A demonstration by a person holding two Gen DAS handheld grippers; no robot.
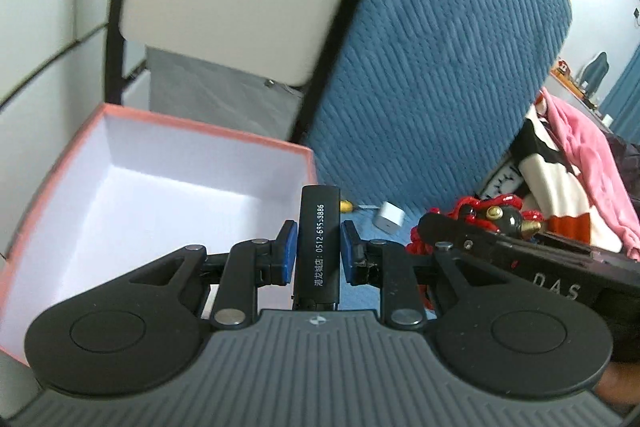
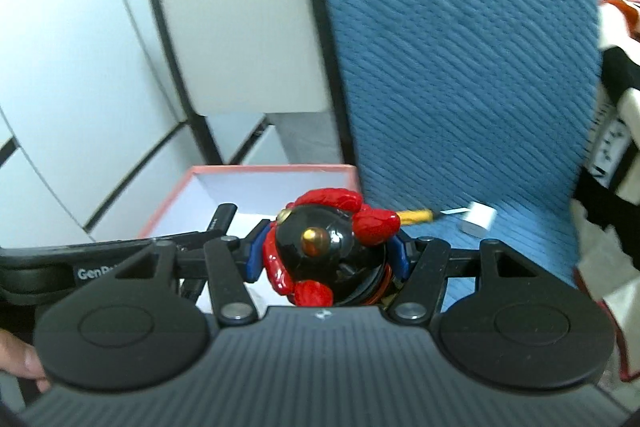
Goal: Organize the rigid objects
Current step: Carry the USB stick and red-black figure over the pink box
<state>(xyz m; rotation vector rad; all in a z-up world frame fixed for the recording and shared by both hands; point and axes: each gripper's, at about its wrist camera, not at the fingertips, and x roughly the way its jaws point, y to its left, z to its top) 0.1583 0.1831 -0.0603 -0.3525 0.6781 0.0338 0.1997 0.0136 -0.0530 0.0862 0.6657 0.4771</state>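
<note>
My left gripper (image 1: 319, 249) is shut on a black lighter (image 1: 318, 247) with white print, held upright beside the right wall of an open box (image 1: 120, 187) with a pink rim and white inside. My right gripper (image 2: 328, 251) is shut on a glossy black and red figurine (image 2: 328, 247) with gold studs, just right of the same box (image 2: 272, 171). The figurine (image 1: 496, 217) and right gripper show at the right of the left wrist view; the lighter (image 2: 222, 217) and left gripper show at the left of the right wrist view.
A white charger cube (image 1: 389, 218) and a yellow-handled tool (image 2: 416, 215) lie on the blue ribbed mattress (image 1: 420, 87) behind the box. Pink and striped clothes (image 1: 572, 163) pile at the right. White cabinet panels (image 2: 80, 67) stand at the left.
</note>
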